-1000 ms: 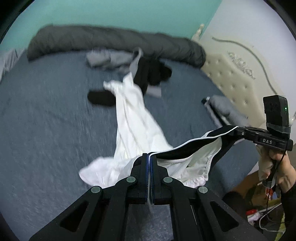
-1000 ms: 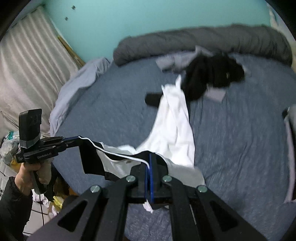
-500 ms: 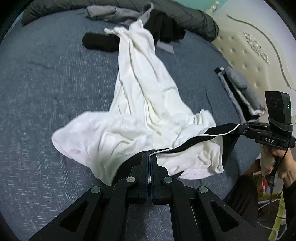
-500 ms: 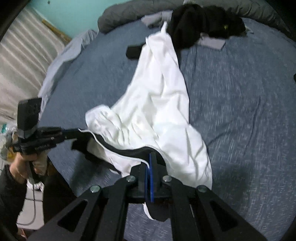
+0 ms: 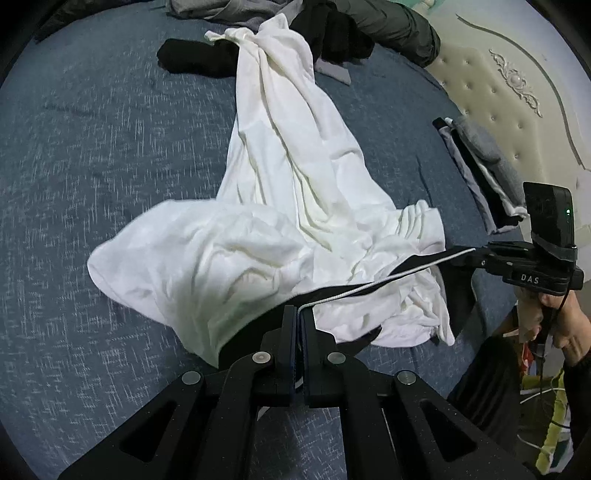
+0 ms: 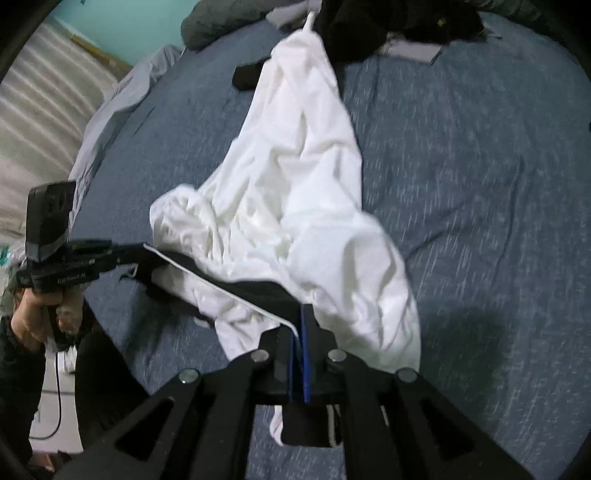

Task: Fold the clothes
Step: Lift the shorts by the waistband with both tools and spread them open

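A white garment [image 5: 280, 206] with a black, white-piped waistband [image 5: 384, 277] lies spread along the blue bed [image 5: 92, 155]. My left gripper [image 5: 299, 314] is shut on one end of the waistband. My right gripper [image 6: 301, 314] is shut on the other end; it shows at the right in the left wrist view [image 5: 476, 254]. The band is stretched between them above the near edge of the bed. The same garment [image 6: 295, 192] fills the middle of the right wrist view, with the left gripper [image 6: 136, 251] at its left.
A pile of black and grey clothes [image 5: 332, 29] and a dark rolled duvet [image 5: 399, 22] lie at the far end. A black sock-like piece [image 5: 192, 59] lies beside the garment's tip. Folded grey clothes [image 5: 480, 162] sit by the cream headboard [image 5: 517, 96]. Striped curtain [image 6: 33, 122] at left.
Both grippers have come down and forward with the waistband. The white garment, hanging and bunched a second ago, now lies spread on the bed.
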The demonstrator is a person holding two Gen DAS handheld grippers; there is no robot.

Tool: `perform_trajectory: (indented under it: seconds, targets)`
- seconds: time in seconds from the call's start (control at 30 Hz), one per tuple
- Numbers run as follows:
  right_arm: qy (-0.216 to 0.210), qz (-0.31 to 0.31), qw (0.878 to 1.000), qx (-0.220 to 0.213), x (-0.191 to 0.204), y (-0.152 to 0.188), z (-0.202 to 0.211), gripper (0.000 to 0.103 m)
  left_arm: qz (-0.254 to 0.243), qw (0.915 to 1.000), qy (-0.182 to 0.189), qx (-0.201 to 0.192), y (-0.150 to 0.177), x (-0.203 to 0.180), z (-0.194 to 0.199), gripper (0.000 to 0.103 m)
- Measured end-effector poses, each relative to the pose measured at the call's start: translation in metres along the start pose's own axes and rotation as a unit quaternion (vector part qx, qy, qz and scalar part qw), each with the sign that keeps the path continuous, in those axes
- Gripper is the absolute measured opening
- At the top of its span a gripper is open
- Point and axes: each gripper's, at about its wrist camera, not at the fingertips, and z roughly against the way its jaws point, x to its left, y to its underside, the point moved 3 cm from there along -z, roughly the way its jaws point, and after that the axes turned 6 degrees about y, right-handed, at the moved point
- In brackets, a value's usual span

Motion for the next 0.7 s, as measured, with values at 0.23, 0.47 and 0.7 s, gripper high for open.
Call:
perform_trajectory:
  seconds: [0.23,0.47,0.7]
  targets:
    - [-0.005,-0.022,0.999,-0.023,0.0,-0.012,-0.001,0.01,-0.002,0.9998,-0.014,-0.017,-0.011,0.003,0.004,0.013]
    - [-0.029,-0.043,0.998,-0.029,-0.003,-0.011,-0.009,0.012,0.0,0.9997,-0.016,-0.017,-0.011,0.01,-0.004,0.013]
    - [-0.038,-0.041,0.997,-0.053,-0.005,-0.017,-0.002,0.002,-0.004,0.9996,-0.005,-0.029,-0.019,0.008,-0.003,0.002]
